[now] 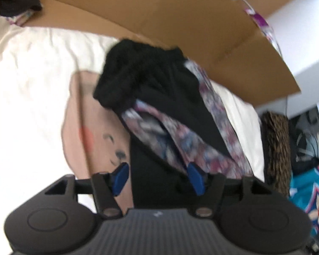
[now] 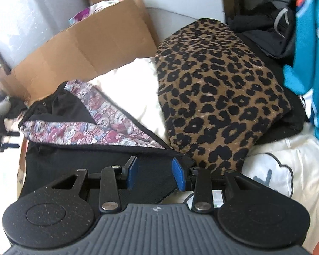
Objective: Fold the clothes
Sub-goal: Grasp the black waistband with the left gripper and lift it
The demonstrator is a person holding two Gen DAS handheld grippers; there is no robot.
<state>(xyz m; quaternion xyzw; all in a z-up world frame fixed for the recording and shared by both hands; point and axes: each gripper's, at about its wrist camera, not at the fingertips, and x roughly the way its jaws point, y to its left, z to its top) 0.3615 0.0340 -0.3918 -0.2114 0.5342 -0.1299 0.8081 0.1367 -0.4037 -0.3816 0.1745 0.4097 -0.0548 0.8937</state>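
Black garment (image 1: 159, 110) with floral lining is laid lengthwise on the bed (image 1: 32, 85), beside the leopard cushion (image 2: 219, 89); both left gripper (image 1: 158, 177) and right gripper (image 2: 156, 175) are spread open over its near edge, nothing held.

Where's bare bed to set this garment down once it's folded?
Free: white sheet left of the black floral garment, bordered by the cardboard above and the bear print. Also the cloud-print patch right of the right gripper. Crowded: leopard cushion and teal jersey.
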